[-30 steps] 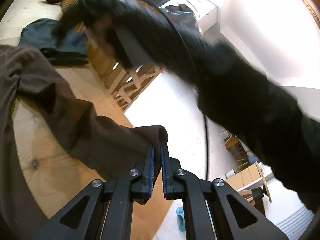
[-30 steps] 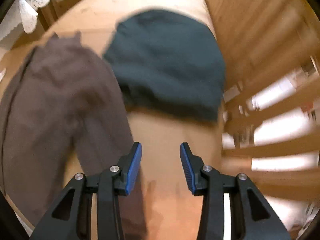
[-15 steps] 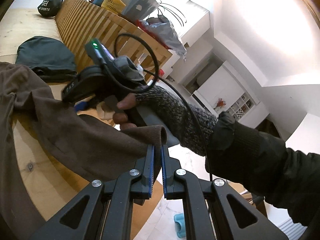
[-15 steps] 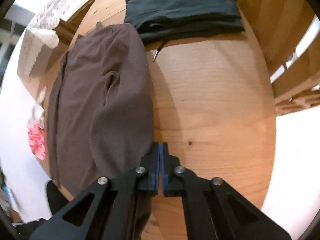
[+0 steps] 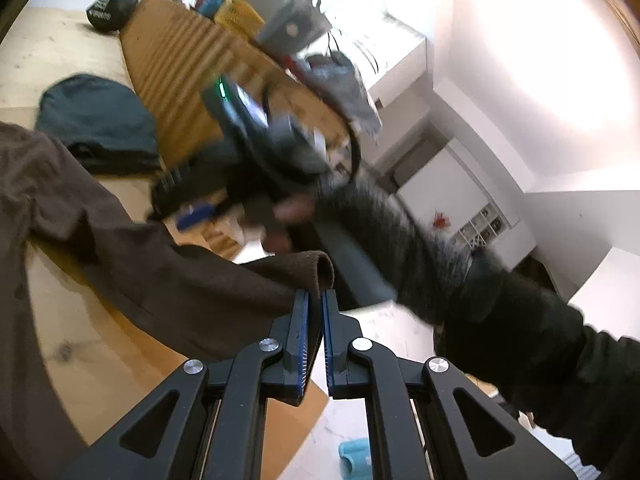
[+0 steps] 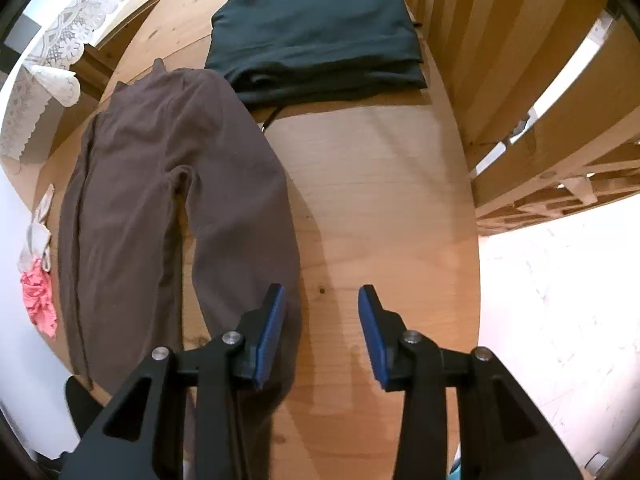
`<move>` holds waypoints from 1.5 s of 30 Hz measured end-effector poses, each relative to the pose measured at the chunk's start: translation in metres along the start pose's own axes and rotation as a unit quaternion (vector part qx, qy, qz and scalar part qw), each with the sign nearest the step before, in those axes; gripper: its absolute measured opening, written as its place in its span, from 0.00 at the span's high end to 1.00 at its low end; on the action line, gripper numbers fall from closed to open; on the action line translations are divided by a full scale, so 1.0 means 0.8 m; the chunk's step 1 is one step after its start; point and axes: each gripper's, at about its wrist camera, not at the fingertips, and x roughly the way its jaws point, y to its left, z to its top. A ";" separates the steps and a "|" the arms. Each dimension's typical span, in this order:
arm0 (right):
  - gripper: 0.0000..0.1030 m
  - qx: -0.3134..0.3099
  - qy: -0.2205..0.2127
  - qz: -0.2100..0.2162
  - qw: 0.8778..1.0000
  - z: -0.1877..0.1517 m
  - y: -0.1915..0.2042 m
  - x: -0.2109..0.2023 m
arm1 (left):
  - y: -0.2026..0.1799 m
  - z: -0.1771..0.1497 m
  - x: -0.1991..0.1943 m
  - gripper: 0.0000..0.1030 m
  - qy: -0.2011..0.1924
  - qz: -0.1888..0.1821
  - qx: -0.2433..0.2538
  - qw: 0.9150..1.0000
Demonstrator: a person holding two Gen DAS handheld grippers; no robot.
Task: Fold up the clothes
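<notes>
The left gripper (image 5: 315, 300) pinched the brown trousers (image 6: 168, 216) hem while the right gripper (image 6: 322, 300) was opening empty, so a careless pull could have dragged them off the table (image 6: 380, 208).

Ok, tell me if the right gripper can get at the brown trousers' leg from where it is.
Probably yes: the right gripper, jaws opening and empty, hangs over bare table beside the brown trousers, nothing between.

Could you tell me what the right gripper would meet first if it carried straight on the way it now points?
Probably the bare wooden table: the right gripper, jaws opening with nothing between them, points steeply down beside the brown trousers.
</notes>
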 end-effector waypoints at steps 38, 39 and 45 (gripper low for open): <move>0.60 -0.199 0.005 0.042 0.979 0.059 0.637 0.104 | 0.276 -0.223 -0.477 0.63 0.048 0.416 -0.150 0.896; 0.58 -0.196 0.008 0.040 0.980 0.063 0.642 0.106 | 0.273 -0.221 -0.480 0.63 0.042 0.426 -0.148 0.892; 0.56 -0.175 0.034 0.042 0.983 0.083 0.687 0.147 | 0.290 -0.228 -0.473 0.53 0.065 0.467 -0.155 0.868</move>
